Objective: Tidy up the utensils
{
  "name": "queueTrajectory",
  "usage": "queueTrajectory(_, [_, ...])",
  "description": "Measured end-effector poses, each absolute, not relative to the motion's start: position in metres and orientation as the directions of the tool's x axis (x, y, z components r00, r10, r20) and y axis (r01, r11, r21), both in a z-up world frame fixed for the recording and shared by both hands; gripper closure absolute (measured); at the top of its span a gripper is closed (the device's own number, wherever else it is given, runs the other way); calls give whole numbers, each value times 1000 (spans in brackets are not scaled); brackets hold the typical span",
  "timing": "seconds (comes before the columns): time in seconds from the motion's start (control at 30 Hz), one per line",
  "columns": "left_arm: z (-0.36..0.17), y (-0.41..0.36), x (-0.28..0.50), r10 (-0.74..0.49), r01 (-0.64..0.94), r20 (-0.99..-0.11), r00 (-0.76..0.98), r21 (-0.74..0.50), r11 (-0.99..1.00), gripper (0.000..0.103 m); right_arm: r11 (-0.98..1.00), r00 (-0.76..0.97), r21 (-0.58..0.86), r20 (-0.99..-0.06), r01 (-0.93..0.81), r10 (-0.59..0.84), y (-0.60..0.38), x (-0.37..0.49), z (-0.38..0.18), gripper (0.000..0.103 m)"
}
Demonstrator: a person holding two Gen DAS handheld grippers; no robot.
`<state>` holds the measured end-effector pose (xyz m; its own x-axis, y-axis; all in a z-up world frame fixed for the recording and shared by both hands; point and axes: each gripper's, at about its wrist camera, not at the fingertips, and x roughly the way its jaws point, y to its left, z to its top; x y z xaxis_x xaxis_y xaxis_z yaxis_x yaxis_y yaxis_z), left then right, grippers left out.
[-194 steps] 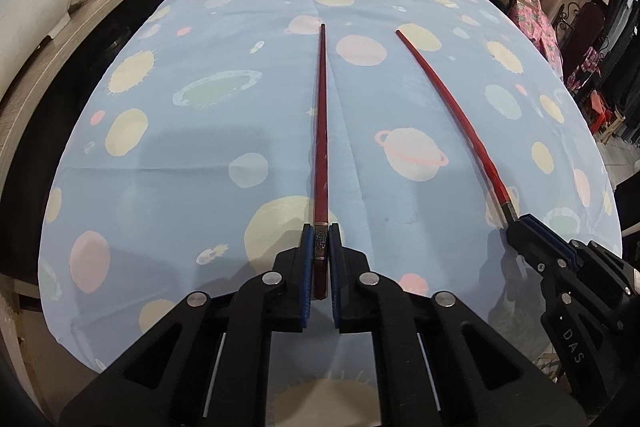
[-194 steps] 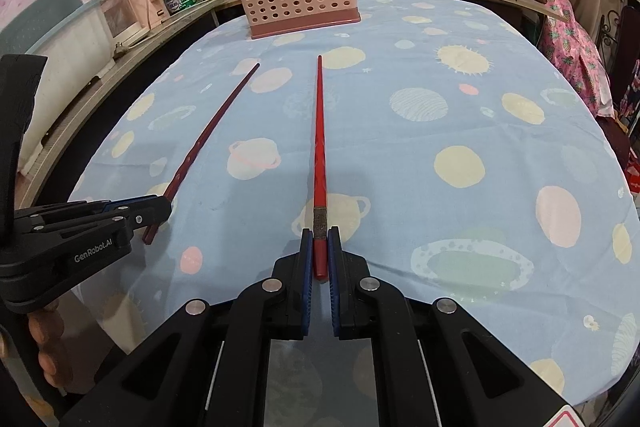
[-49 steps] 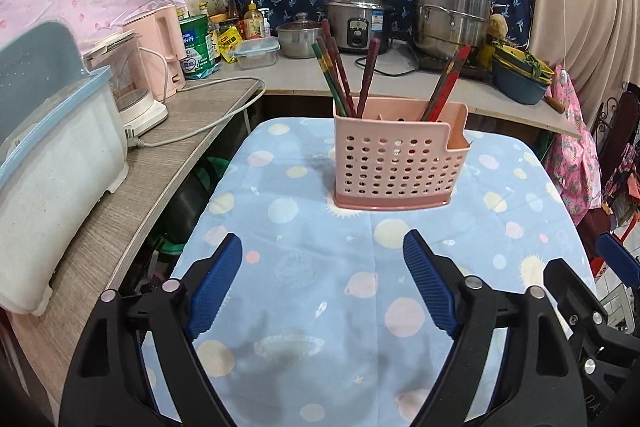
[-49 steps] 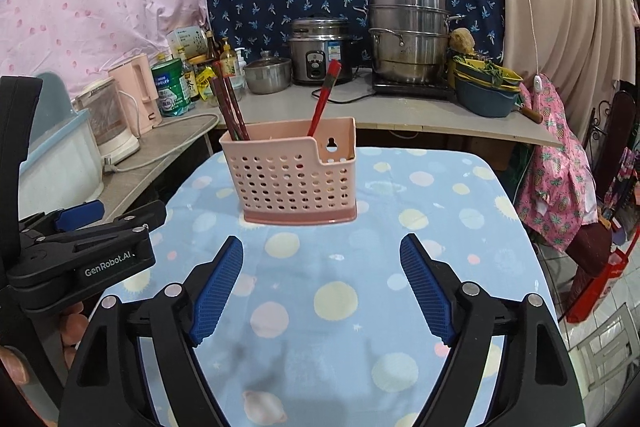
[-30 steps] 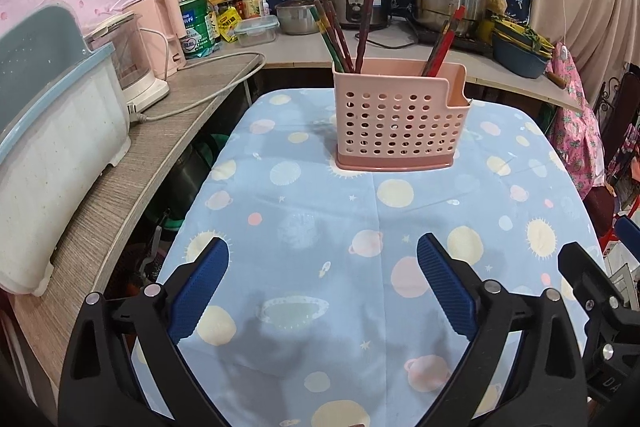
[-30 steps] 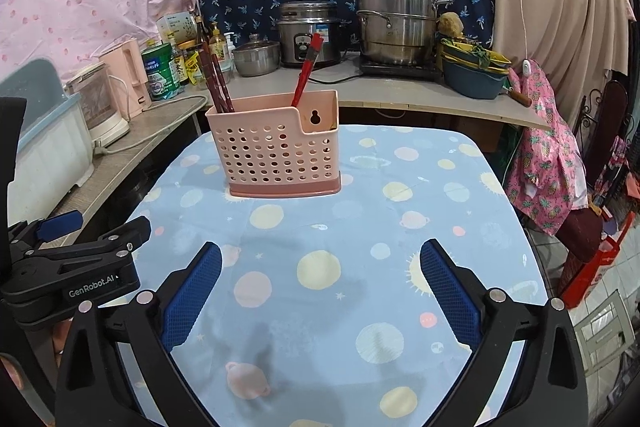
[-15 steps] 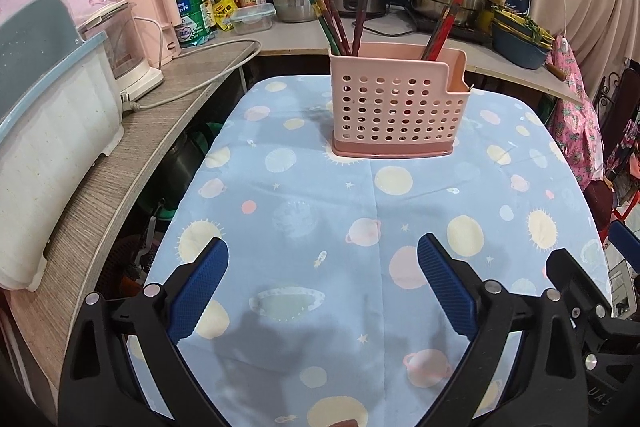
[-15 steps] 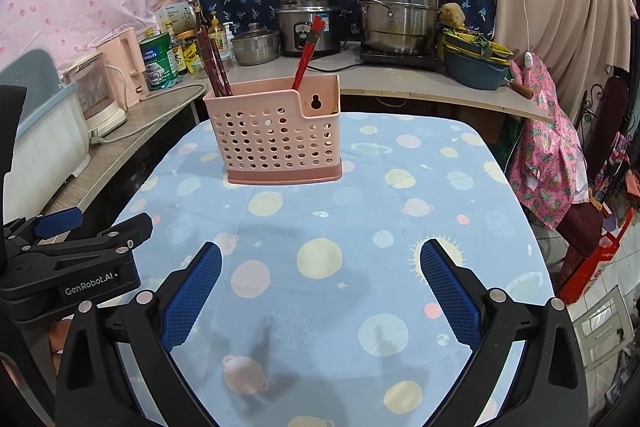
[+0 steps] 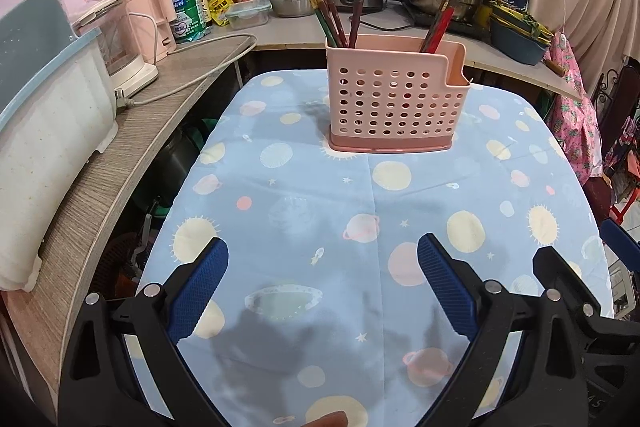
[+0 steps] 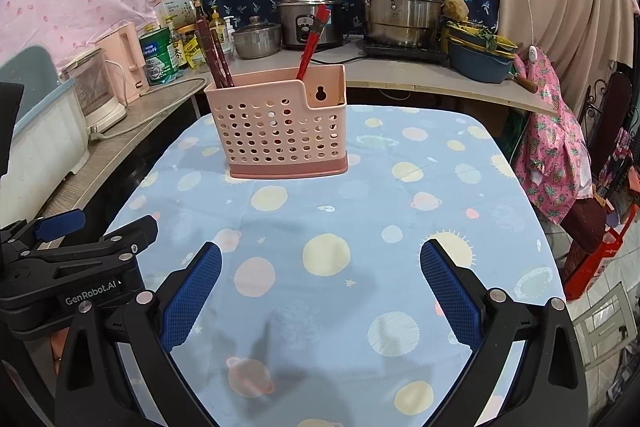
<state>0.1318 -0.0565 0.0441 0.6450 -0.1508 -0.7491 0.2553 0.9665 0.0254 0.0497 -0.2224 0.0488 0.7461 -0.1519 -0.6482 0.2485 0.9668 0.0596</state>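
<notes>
Left wrist: chopsticks (image 9: 334, 13) upright, tips leaning outward, in caddy (image 9: 390, 103).

A pink perforated utensil holder (image 9: 394, 99) stands upright on the tabletop (image 9: 304, 195), holding chopsticks (image 9: 340, 13). The left gripper (image 9: 322, 279) hangs wide open, nothing between its blue-padded fingers (image 9: 196, 291).

Even indoor light, sharp centre, heavy fisheye bending at the rims.

Both views are bright and evenly lit from above. Soft grey shadows of each hand-held gripper fall on the planet-print cloth (image 9: 304, 211) just ahead of the blue pads (image 10: 192, 297). The steel pots (image 10: 400, 3) carry mild glare. Straight edges of the worktop (image 9: 132, 147) curve, and the corners go black. Focus holds throughout, softening slightly toward the borders.
</notes>
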Motion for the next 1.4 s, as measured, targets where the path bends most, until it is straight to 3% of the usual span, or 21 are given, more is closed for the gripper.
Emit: queueTrajectory(1.4, [53,-75,182,-105,229,-721,685,76,970,12,969,754,56,-639,239,-149,-239,104,51,7])
